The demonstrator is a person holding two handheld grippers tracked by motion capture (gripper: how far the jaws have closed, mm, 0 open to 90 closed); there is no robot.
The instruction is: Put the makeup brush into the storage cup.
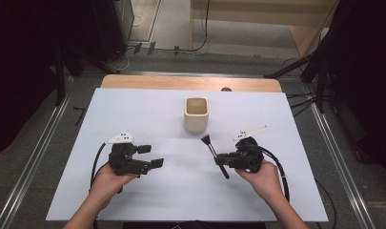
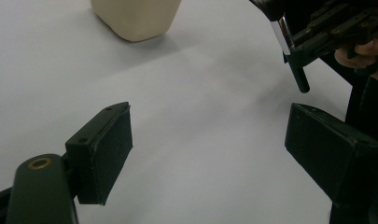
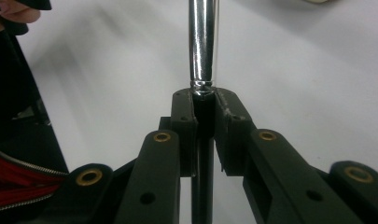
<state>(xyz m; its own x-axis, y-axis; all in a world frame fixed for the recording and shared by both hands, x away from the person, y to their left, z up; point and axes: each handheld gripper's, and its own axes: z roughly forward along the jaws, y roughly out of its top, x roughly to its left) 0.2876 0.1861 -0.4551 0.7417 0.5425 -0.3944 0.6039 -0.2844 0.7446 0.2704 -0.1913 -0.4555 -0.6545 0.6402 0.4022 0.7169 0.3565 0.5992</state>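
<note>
A brush (image 1: 213,151) with a black handle, silver ferrule (image 3: 203,42) and dark bristles is held off the white table, bristles toward the cup. My right gripper (image 1: 221,160) is shut on the handle just below the ferrule; in the right gripper view the jaws (image 3: 205,107) pinch it on both sides. A cream square cup (image 1: 196,114) stands upright at the table's middle, beyond the brush. My left gripper (image 1: 151,156) hovers open at the left with nothing between its pads (image 2: 102,149). The left gripper view also shows the cup (image 2: 135,16) and the brush handle (image 2: 298,74).
The white table top (image 1: 133,114) lies on a wooden board (image 1: 181,82) that shows at the far edge. Metal rails (image 1: 33,152) run along both sides. Cables and dark stands crowd the floor behind the table.
</note>
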